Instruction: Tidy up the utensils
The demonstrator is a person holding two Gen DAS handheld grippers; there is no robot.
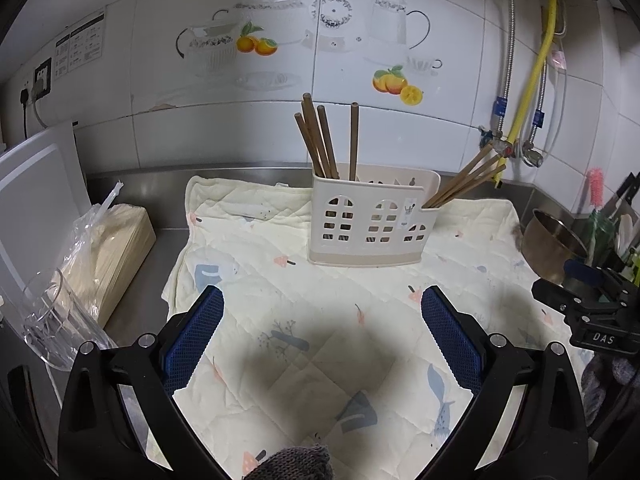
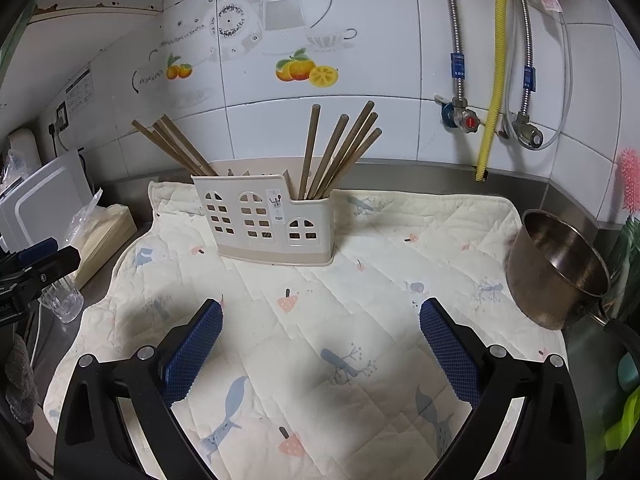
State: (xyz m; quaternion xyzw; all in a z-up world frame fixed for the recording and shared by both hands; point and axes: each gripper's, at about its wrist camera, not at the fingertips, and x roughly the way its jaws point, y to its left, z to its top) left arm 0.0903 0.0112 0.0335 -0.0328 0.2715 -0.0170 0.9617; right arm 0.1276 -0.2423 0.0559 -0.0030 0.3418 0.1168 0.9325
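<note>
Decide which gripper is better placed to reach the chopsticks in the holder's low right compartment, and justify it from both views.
Right, probably. The right gripper is open, facing the holder, with those chopsticks almost straight ahead. The left gripper is open too, but they lean away to its right.

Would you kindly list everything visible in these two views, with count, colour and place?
holder: one, cream, mid-mat, upright
chopsticks: nine, brown, four in the holder's left end, five in its right
mat: one, cream, printed, on the counter
pot: one, steel, right of mat
glass: one, clear, left of mat
brush: one, pink, far right
hose: one, yellow, on wall
left gripper: open, over mat
right gripper: open, over mat
</note>
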